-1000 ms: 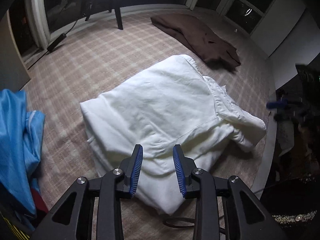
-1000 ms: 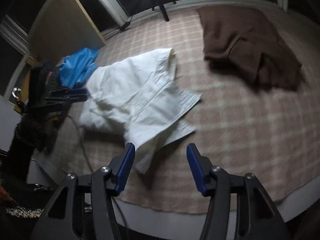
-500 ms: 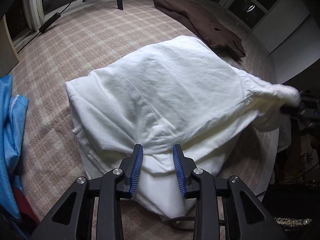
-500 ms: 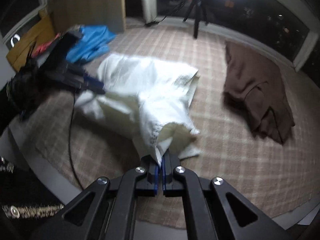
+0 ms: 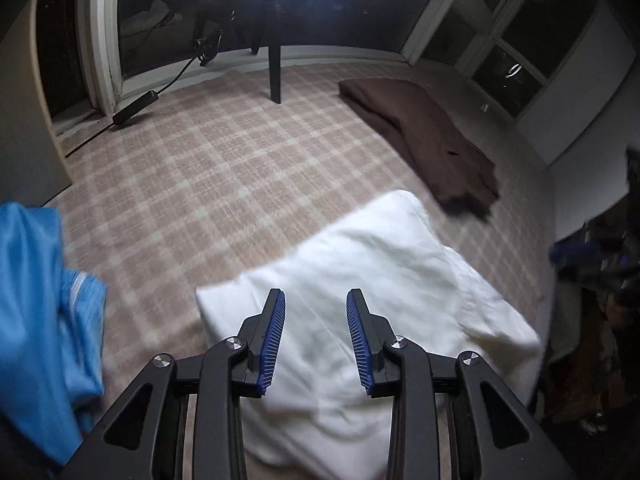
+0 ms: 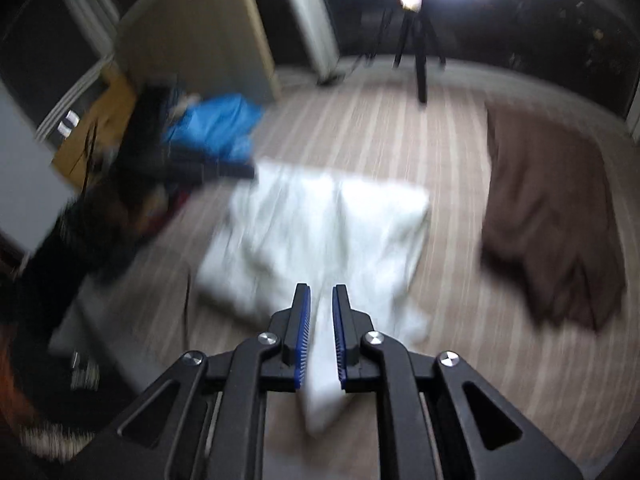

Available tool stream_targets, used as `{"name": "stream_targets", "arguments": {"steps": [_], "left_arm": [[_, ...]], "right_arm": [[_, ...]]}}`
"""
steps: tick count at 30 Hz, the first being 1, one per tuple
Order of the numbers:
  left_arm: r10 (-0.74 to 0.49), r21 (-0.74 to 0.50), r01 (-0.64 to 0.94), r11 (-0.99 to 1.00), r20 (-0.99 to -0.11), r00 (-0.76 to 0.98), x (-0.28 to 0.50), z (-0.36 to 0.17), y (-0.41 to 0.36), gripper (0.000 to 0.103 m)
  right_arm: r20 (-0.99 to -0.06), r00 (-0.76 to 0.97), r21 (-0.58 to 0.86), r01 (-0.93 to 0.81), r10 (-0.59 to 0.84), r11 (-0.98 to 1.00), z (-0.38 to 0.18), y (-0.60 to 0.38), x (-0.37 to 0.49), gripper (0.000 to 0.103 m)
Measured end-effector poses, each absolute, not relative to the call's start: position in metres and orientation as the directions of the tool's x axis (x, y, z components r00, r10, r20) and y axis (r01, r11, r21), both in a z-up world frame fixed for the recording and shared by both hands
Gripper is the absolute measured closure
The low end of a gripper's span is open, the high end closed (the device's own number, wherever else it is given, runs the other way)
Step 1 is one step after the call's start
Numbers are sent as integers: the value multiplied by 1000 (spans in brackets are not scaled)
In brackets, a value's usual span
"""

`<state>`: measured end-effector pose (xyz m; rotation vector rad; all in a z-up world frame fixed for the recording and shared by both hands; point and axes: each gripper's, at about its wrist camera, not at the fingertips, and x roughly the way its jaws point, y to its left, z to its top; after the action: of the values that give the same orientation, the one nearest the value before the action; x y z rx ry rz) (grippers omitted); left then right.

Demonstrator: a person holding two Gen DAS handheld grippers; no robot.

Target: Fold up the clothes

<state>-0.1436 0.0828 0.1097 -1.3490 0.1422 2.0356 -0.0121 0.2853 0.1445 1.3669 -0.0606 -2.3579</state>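
Note:
A white garment (image 5: 380,272) lies bunched into a rough rectangle on the plaid-covered surface (image 5: 200,180). My left gripper (image 5: 314,294) hovers over its near-left part, pads well apart, with flat cloth showing in the gap. In the right wrist view that gripper (image 6: 224,170) sits at the garment's (image 6: 320,220) far-left corner. My right gripper (image 6: 321,288) has a tapering strip of the white cloth pinched between its pads. Its jaws are opening slightly, and the cloth still fills the narrow gap. It appears blurred at the right edge (image 5: 576,250) of the left wrist view.
A brown garment (image 5: 432,136) lies at the far right of the surface, and also shows in the right wrist view (image 6: 552,208). A blue garment (image 5: 36,300) is piled at the left edge. A tripod leg (image 5: 275,68) and a power strip (image 5: 134,108) stand at the back.
My right gripper closed on the white garment's loose corner, lifted it and drew it across. The garment went from spread out to a tighter bundle. My left gripper shifted with its jaws unchanged.

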Motion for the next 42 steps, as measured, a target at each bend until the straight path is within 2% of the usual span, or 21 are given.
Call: {"name": "stream_targets", "arguments": {"steps": [4, 8, 10, 11, 12, 13, 14, 15, 16, 17, 18, 22, 25, 28, 33, 34, 39, 40, 41, 42], "left_arm": [[411, -228, -563, -795, -884, -222, -155, 75, 85, 73], [428, -259, -517, -816, -872, -237, -157, 58, 58, 75], [430, -283, -464, -839, -868, -248, -158, 60, 39, 75], [413, -284, -419, -862, -872, -260, -157, 64, 28, 68], [395, -282, -372, -884, -877, -273, -156, 68, 17, 65], [405, -307, -341, -889, -874, -270, -154, 71, 10, 65], [418, -333, -310, -890, -869, -266, -151, 74, 2, 63], [437, -363, -283, -887, -860, -265, -145, 78, -3, 61], [441, -374, -268, -888, -857, -266, -138, 80, -4, 59], [445, -383, -254, -888, -855, -267, -131, 82, -5, 53], [445, -387, -243, -890, -855, -266, -124, 81, -3, 47], [466, -425, -202, -882, -851, -241, -113, 70, 6, 46], [461, -432, -167, -886, -859, -224, -113, 58, 13, 46], [427, -399, -160, -903, -875, -230, -111, 52, 18, 42], [426, -393, -175, -903, -870, -249, -105, 53, 23, 30], [423, -387, -181, -904, -870, -253, -105, 53, 25, 30], [385, -326, -239, -915, -884, -265, -101, 54, 37, 32], [383, -322, -245, -914, -885, -265, -100, 54, 38, 33], [375, -311, -252, -916, -888, -267, -99, 54, 40, 38], [372, -301, -271, -914, -889, -269, -98, 55, 43, 44]], "right_arm": [[-830, -461, 196, 287, -315, -938, 99, 262, -79, 92], [-894, -364, 194, 208, -260, -959, 39, 268, -125, 92], [-898, -338, 230, 190, -283, -955, 31, 283, -125, 96], [-898, -326, 247, 179, -295, -952, 27, 291, -126, 95], [-892, -347, 248, 161, -290, -955, 35, 299, -123, 92], [-885, -368, 249, 142, -285, -958, 44, 307, -120, 84], [-878, -389, 251, 125, -280, -960, 52, 315, -117, 67], [-865, -408, 261, 127, -291, -957, 57, 319, -113, 56], [-854, -418, 279, 136, -310, -951, 59, 323, -111, 40], [-846, -422, 289, 148, -325, -946, 56, 325, -110, 39], [-853, -419, 276, 146, -313, -950, 53, 326, -109, 39], [-875, -406, 226, 140, -264, -964, 41, 330, -103, 39], [-858, -371, 335, 122, -356, -934, 28, 341, -101, 39], [-863, -360, 327, 139, -355, -935, 22, 340, -99, 39], [-840, -383, 325, 213, -385, -921, 18, 332, -90, 35], [-835, -389, 325, 222, -389, -919, 18, 330, -89, 32], [-846, -387, 254, 313, -367, -915, 18, 314, -84, 32], [-850, -379, 244, 331, -366, -911, 19, 310, -83, 35], [-854, -372, 235, 349, -364, -907, 20, 306, -82, 44], [-857, -361, 232, 366, -368, -901, 20, 301, -82, 46]]}}
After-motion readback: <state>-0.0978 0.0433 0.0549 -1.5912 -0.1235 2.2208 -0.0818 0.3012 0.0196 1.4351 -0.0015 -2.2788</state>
